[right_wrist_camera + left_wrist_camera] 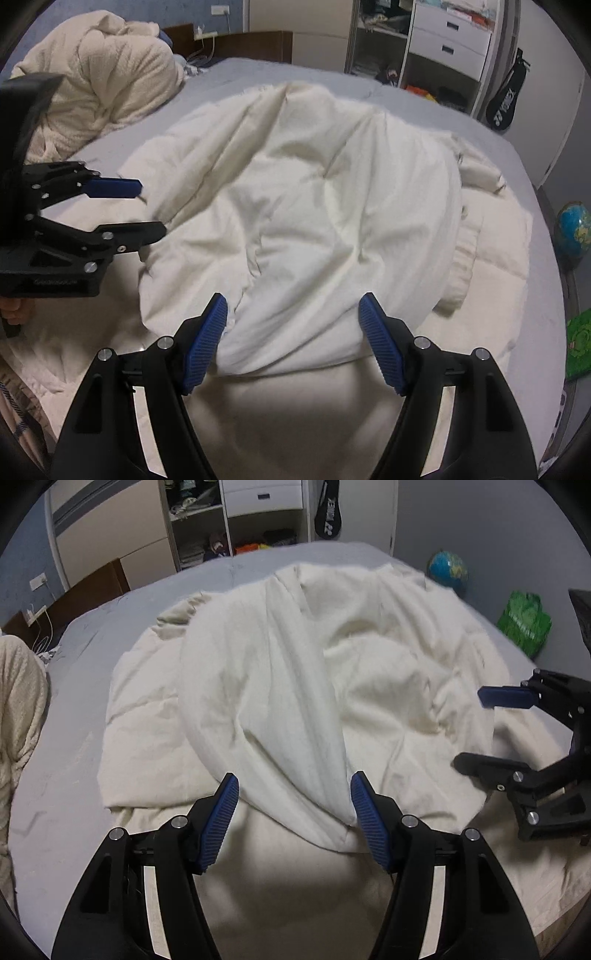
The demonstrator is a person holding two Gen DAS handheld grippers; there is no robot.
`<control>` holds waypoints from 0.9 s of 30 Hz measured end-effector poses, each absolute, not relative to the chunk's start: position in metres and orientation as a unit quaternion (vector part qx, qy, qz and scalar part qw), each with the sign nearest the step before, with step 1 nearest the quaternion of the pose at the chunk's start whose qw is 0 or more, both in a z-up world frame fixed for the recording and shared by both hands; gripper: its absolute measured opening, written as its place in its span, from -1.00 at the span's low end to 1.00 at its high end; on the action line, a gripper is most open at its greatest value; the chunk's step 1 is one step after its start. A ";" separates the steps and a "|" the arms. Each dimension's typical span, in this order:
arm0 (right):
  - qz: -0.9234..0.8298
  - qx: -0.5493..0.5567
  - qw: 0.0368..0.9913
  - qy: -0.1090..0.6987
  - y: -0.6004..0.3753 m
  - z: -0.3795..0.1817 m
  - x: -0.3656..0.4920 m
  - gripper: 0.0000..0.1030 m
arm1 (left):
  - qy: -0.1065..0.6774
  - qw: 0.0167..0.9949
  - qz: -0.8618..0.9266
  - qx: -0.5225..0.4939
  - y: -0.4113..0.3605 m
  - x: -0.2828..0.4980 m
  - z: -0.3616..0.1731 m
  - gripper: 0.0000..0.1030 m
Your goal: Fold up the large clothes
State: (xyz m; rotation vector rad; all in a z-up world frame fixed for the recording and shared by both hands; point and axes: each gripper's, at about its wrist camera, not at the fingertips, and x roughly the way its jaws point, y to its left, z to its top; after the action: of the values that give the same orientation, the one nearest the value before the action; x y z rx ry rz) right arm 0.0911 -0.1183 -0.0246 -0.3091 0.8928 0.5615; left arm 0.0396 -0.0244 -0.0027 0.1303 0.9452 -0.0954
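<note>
1. The step in hand looks like a fold in progress: the cream garment (295, 672) lies bunched across the middle of the bed (74, 775), with a raised fold running toward the near edge.
2. The left gripper (294, 814) has its jaws standing apart. The tip of that fold hangs between them and touches the inner face of the right-hand pad, but the pads do not clamp it.
3. The right gripper (293, 334) is likewise parted. The garment's near rounded edge sits between and just beyond its blue pads, unpinched.
4. The next move probably calls for closing on that near edge with both grippers, or smoothing the heap flat before another fold.
5. A knitted blanket (103, 74) lies at the bed's far left corner, well apart.
</note>
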 end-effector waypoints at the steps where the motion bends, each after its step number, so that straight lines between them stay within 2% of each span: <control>1: 0.263 -0.149 0.850 0.431 -0.118 -0.030 0.092 0.37 | 0.461 0.884 -0.043 0.061 -0.024 0.043 -0.007 0.18; 9: 0.234 -0.157 0.852 0.441 -0.108 -0.043 0.110 0.37 | 0.488 0.871 -0.020 0.058 -0.028 0.084 -0.033 0.26; 15: 0.243 -0.153 0.856 0.430 -0.121 -0.022 0.092 0.37 | 0.486 0.873 -0.047 0.007 -0.006 0.061 -0.012 0.26; 16: 0.248 -0.149 0.856 0.427 -0.128 -0.015 0.087 0.37 | 0.490 0.870 -0.057 0.001 -0.001 0.055 -0.007 0.28; 18: 0.263 -0.136 0.853 0.430 -0.146 -0.002 0.079 0.37 | 0.494 0.867 -0.056 0.011 0.009 0.043 0.005 0.60; 22: 0.268 -0.087 0.847 0.451 -0.197 0.021 0.071 0.38 | 0.499 0.865 -0.044 0.033 0.033 0.015 0.026 0.62; 27: 0.226 -0.040 0.845 0.483 -0.257 0.028 0.063 0.38 | 0.530 0.847 0.000 -0.035 0.090 -0.012 0.038 0.62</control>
State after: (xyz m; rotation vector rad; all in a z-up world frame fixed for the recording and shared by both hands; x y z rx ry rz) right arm 0.0634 -0.2572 0.0279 -0.0846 1.0180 0.4764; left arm -0.0125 0.0897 0.0381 -0.0743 1.1182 0.0000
